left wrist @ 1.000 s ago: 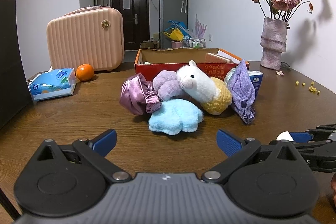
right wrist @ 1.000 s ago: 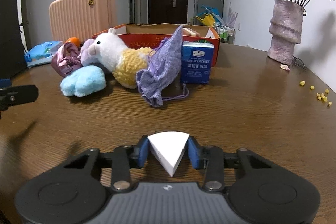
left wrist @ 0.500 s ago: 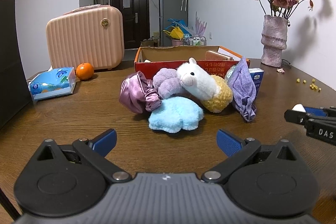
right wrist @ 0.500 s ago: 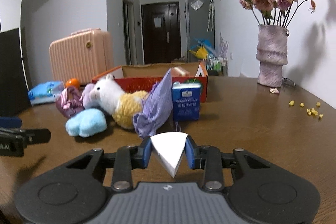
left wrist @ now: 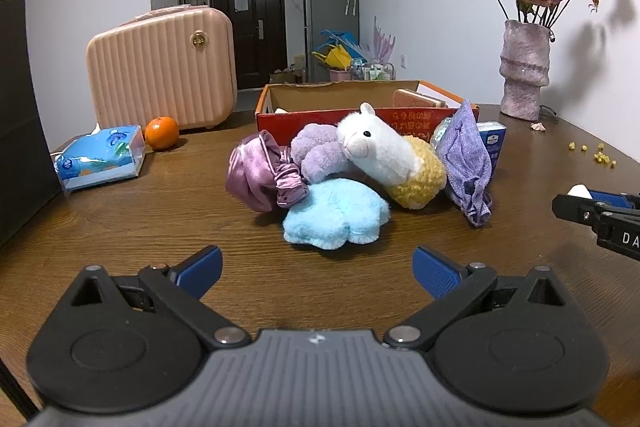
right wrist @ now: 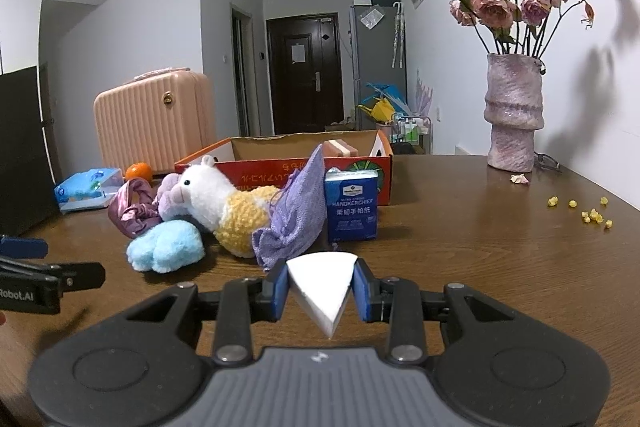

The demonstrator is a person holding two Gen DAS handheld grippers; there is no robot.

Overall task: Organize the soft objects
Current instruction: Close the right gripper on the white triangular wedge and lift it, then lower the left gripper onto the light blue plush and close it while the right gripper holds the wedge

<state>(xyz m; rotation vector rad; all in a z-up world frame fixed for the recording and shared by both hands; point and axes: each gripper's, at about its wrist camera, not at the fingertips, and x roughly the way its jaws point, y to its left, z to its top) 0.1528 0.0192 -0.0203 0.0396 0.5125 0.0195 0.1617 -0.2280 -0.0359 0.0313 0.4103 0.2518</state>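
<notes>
Right gripper (right wrist: 322, 291) clamped on a white wedge-shaped sponge (right wrist: 323, 289) above the wooden table (right wrist: 480, 267), left gripper (left wrist: 316, 267) spread wide and empty, facing the soft pile: alpaca plush (left wrist: 384, 155), blue plush (left wrist: 336, 213), purple pouch (left wrist: 468, 163), before the red box (left wrist: 320, 115).

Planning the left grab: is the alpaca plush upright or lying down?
Lying down: the alpaca plush rests slanted across the pile, head raised.

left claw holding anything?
No. The left claw is open and empty above the bare table, short of the blue plush.
</notes>
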